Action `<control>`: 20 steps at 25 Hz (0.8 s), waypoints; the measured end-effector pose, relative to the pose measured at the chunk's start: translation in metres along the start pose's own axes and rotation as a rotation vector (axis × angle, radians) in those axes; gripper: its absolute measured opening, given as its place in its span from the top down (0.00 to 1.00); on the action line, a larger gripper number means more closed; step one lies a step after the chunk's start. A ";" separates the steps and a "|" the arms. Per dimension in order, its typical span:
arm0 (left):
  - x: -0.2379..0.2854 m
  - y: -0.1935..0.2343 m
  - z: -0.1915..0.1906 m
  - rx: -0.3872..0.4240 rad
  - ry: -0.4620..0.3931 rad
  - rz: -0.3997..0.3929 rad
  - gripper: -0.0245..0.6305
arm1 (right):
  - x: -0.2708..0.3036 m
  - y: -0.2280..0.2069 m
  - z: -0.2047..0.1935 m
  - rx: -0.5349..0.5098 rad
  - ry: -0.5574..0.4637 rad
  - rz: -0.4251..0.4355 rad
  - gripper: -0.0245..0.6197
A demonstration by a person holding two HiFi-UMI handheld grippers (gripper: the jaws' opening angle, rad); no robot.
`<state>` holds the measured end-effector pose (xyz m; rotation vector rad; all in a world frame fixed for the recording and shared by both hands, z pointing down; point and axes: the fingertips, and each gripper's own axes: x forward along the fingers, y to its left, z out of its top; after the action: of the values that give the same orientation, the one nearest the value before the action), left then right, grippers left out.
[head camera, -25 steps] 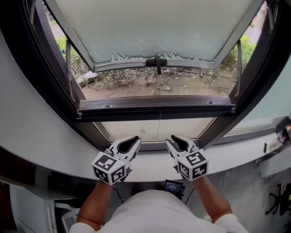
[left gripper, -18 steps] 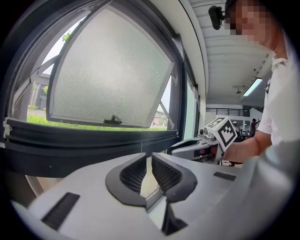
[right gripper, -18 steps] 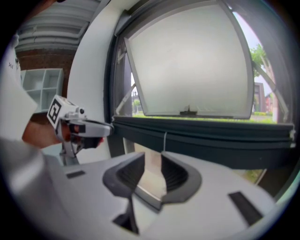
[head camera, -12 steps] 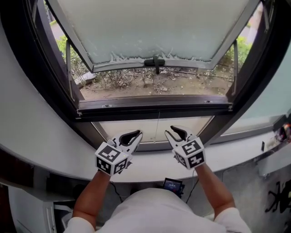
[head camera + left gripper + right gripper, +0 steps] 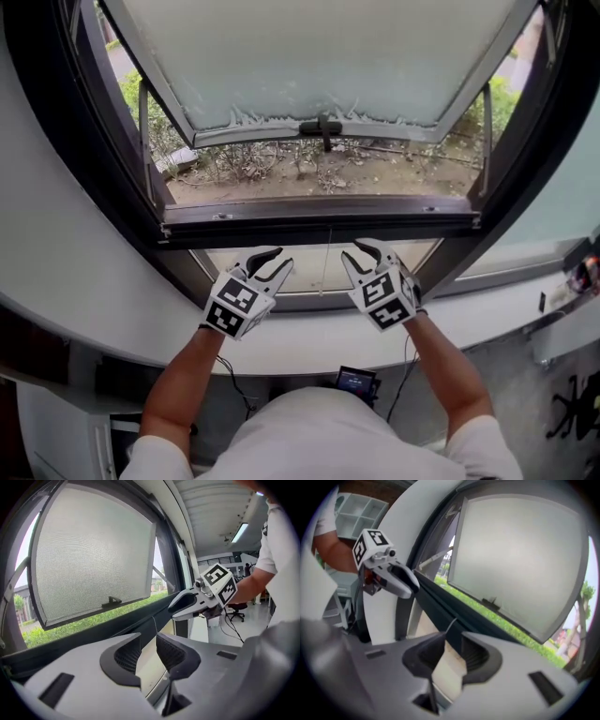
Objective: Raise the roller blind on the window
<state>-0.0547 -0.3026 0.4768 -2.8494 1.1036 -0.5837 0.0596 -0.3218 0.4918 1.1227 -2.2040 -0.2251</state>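
Both hands are nearing the sill's [image 5: 103, 309] far edge, the left gripper [image 5: 278, 260] just spreading empty jaws, the right gripper [image 5: 354, 253] holding its own apart. The roller blind [image 5: 417, 251] (pale panel straight ahead) is dangling its cord [image 5: 325, 264] upright between them, nearer the right.

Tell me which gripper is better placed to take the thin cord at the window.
Probably the right gripper: the cord hangs nearer its open jaws. The left gripper, whose empty jaws have just been opening, sits slightly farther from it.
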 end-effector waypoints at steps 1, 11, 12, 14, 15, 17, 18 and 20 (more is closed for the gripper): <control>0.002 0.002 -0.001 0.017 0.012 0.005 0.81 | 0.002 -0.002 0.000 -0.025 0.006 -0.008 0.80; 0.020 0.014 -0.005 0.231 0.100 0.047 0.74 | 0.019 -0.018 0.011 -0.254 0.049 -0.079 0.79; 0.022 0.014 -0.004 0.265 0.110 0.050 0.73 | 0.021 -0.019 0.012 -0.302 0.058 -0.091 0.79; 0.029 0.013 -0.003 0.337 0.136 0.056 0.72 | 0.026 -0.020 0.012 -0.396 0.082 -0.113 0.79; 0.032 0.013 -0.003 0.375 0.151 0.064 0.71 | 0.029 -0.020 0.011 -0.439 0.096 -0.126 0.79; 0.038 0.016 -0.004 0.454 0.184 0.089 0.70 | 0.034 -0.021 0.010 -0.517 0.123 -0.155 0.79; 0.041 0.017 -0.004 0.492 0.199 0.101 0.70 | 0.037 -0.021 0.009 -0.550 0.135 -0.165 0.79; 0.047 0.019 -0.004 0.560 0.226 0.118 0.69 | 0.042 -0.020 0.008 -0.600 0.154 -0.172 0.79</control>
<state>-0.0366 -0.3466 0.4933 -2.2654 0.9342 -1.0345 0.0501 -0.3672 0.4972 0.9434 -1.7271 -0.7875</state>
